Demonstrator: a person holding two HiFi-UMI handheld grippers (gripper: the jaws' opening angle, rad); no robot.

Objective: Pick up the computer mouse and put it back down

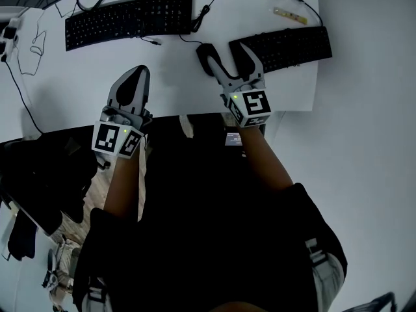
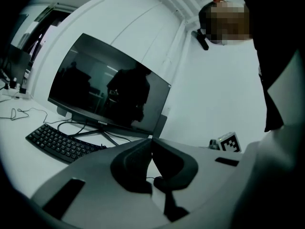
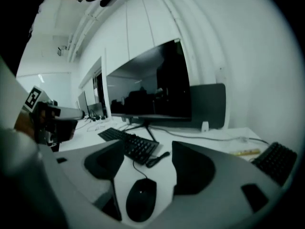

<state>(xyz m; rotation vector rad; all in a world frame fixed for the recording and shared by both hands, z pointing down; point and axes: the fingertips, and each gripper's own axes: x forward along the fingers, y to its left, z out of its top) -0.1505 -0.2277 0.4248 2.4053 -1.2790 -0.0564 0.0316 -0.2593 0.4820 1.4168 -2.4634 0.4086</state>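
Pre-grasp step: right gripper [image 3: 148, 168], jaws spread, straddles the black computer mouse [image 3: 141, 199] lying on the white desk [image 3: 214, 138] near a keyboard [image 3: 136, 147]; left gripper [image 2: 151, 159] idles, clenched on nothing; next move probably calls for closing squarely on the mouse's sides, then lifting.

Mouse [image 3: 140, 198] sits on the table [image 1: 169, 83], right between the parted jaws of the right tongs [image 1: 233, 56]. A keyboard [image 1: 127, 19] lies behind and to the left, with the monitor [image 3: 147, 87] behind it. A second keyboard [image 1: 283, 46] is just right of the mouse. The left tongs [image 1: 136, 77] are over the table's front edge, well left.
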